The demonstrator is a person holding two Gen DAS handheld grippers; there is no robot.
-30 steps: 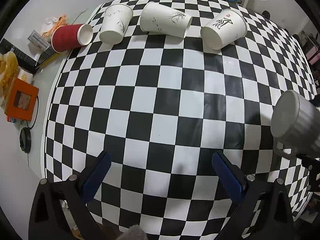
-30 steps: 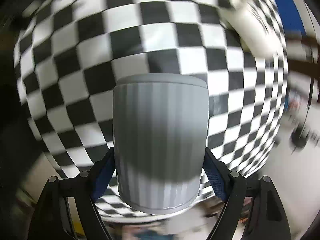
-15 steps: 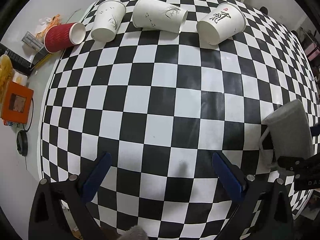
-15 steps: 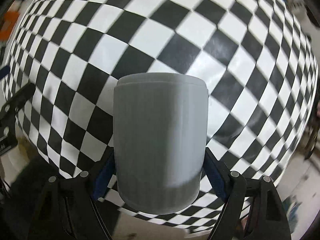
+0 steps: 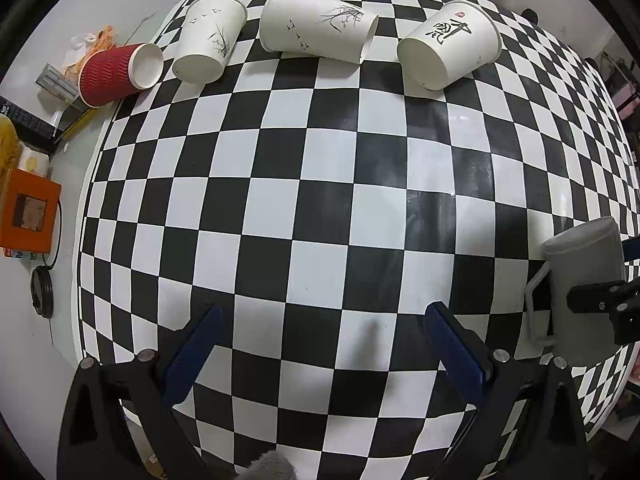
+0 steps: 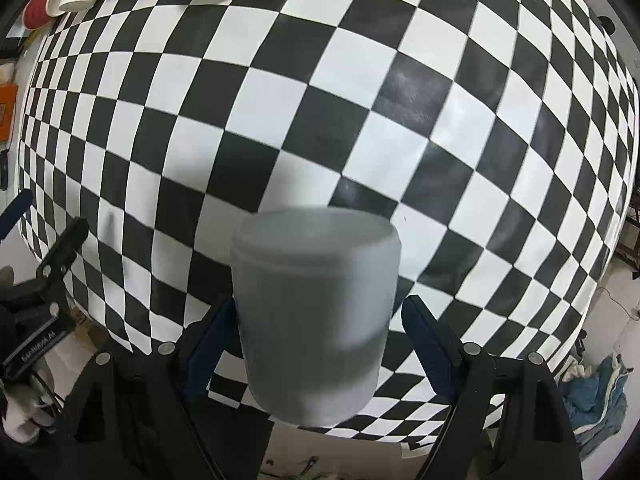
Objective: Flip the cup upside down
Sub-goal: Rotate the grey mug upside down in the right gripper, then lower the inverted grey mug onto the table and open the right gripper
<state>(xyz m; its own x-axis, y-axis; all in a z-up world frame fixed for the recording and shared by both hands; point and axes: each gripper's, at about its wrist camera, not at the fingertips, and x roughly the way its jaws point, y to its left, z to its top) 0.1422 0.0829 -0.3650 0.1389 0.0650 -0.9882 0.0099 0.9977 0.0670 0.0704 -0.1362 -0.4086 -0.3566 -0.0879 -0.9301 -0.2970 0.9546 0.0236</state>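
Observation:
A grey ribbed mug point(image 6: 316, 312) with a white handle stands between the jaws of my right gripper point(image 6: 316, 320); its closed bottom faces up. The mug looks blurred. The blue pads point(image 6: 424, 332) stand slightly apart from its sides, so the grip looks loosened. In the left wrist view the same mug point(image 5: 584, 280) sits at the right edge of the checkered table, with the right gripper's black body over it. My left gripper point(image 5: 320, 344) is open and empty, low over the near part of the table.
Three white paper cups point(image 5: 320, 24) and a red ribbed cup point(image 5: 116, 72) lie on their sides along the far edge of the checkered table point(image 5: 320, 184). An orange box point(image 5: 28, 216), a black cable and clutter lie at the left.
The right gripper has turned the mug over and brought it down onto the table near the right edge. Its jaws have widened a little. The left gripper drew slightly closer to the table.

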